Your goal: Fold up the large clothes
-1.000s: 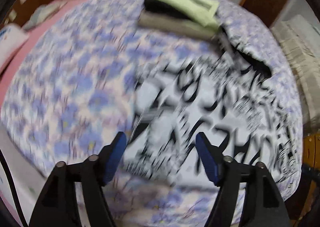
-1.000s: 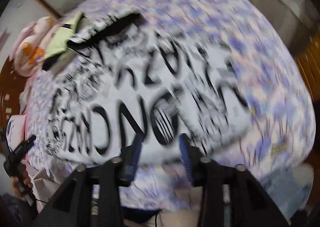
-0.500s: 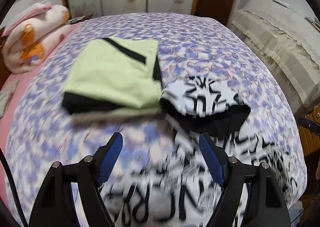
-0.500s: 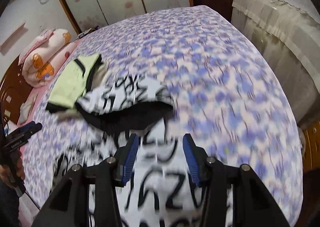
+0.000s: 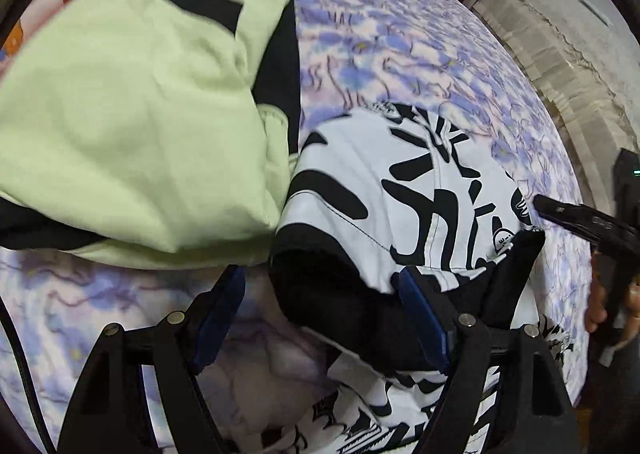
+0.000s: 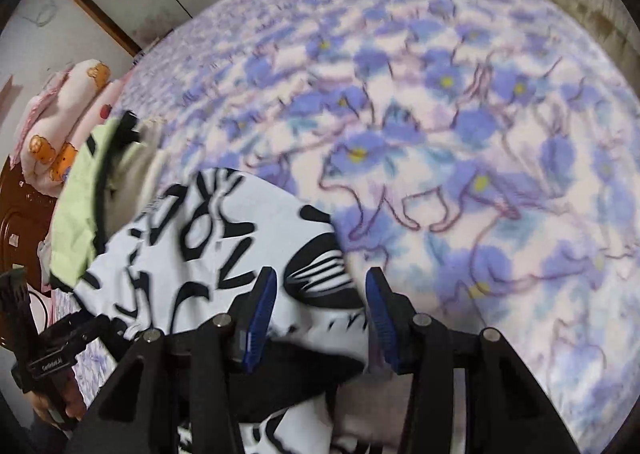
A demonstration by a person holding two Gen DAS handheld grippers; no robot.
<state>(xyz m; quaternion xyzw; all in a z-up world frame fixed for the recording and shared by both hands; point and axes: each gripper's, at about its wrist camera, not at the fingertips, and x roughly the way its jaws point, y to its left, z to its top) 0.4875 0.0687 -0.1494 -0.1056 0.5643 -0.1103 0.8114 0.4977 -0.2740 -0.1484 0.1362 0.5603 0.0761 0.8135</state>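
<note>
While both fingers gape over the printed shirt [image 5: 404, 193], the left gripper [image 5: 320, 318] spreads wider than the right gripper [image 6: 320, 318]; neither grips cloth.

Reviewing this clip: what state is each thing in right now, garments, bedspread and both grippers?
Black-and-white lettered print garment: spread on the bed, black-lined collar end partly turned over, not yet folded.
Light green garment with black trim: folded, lying beside the print garment's edge.
Purple floral bedspread: flat, bearing both garments.
Left gripper: open over the black collar, gripping nothing.
Right gripper: open over the print cloth's edge.
</note>
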